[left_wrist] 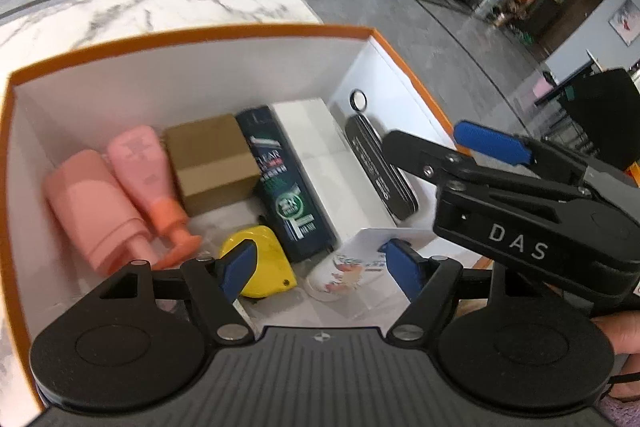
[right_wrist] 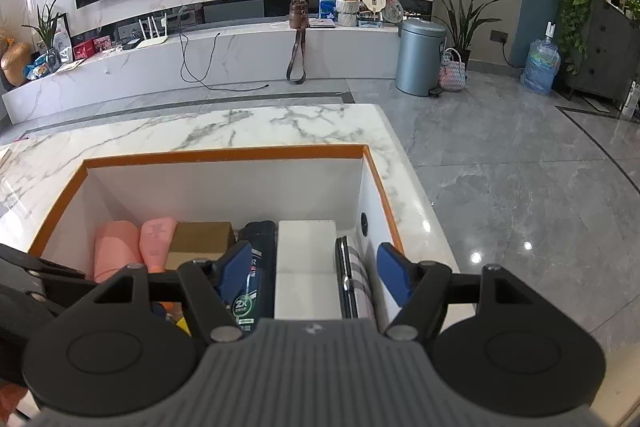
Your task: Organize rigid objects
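Note:
An orange-rimmed white box (left_wrist: 192, 39) on the marble table holds two pink bottles (left_wrist: 92, 203), a brown carton (left_wrist: 212, 163), a dark Clear shampoo bottle (left_wrist: 284, 183), a white box (left_wrist: 320, 155), a black case (left_wrist: 380, 167), a yellow tape measure (left_wrist: 264, 259) and a floral white tube (left_wrist: 344, 275). My left gripper (left_wrist: 320, 269) is open and empty over the tape measure and tube. My right gripper (right_wrist: 314, 273) is open and empty above the white box (right_wrist: 306, 259) and the case (right_wrist: 352, 279); it also shows in the left wrist view (left_wrist: 452, 143).
The box (right_wrist: 224, 155) sits near the marble table's right edge (right_wrist: 400, 155), with grey floor beyond. Bare marble lies behind the box. A bin (right_wrist: 420, 57), a water jug (right_wrist: 540, 67) and plants stand far off by the wall.

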Motion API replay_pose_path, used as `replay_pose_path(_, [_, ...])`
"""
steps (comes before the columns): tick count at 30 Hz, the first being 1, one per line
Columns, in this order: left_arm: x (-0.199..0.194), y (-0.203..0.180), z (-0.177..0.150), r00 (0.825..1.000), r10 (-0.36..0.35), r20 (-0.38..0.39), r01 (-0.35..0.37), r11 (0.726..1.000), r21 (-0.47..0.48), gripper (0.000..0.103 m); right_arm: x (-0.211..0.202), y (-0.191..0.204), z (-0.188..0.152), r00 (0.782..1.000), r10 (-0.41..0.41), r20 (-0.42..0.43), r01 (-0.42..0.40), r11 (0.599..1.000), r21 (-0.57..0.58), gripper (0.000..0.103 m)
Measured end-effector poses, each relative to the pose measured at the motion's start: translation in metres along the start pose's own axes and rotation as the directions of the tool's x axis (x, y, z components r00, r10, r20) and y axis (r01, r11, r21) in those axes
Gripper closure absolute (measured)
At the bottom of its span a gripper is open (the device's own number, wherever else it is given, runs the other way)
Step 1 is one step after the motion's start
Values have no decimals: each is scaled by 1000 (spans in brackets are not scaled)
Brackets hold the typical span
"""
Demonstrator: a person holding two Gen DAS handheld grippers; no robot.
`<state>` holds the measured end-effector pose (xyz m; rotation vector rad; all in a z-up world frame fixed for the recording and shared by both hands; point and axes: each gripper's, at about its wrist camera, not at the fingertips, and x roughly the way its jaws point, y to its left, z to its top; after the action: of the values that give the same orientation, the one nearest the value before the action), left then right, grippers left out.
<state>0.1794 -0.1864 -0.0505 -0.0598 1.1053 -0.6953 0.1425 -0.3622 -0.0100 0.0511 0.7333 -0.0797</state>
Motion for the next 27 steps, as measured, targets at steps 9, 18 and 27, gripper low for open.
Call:
replay_pose_path(9, [-32,4,-4,994,15,110,-15,1000,0,17,-21,-1,2,999,-4,43,3,1000,24,24])
replay_pose_path(18, [-75,22,-15,969,49,244,-36,998,-59,16,-40,12,-4,998,20,61,-18,1000,-23,23])
replay_pose_path(27, [-107,29,-39,931,146,336,-144,989,-31,16,-59,29,-24,995,78,69,-75,996,-44,24])
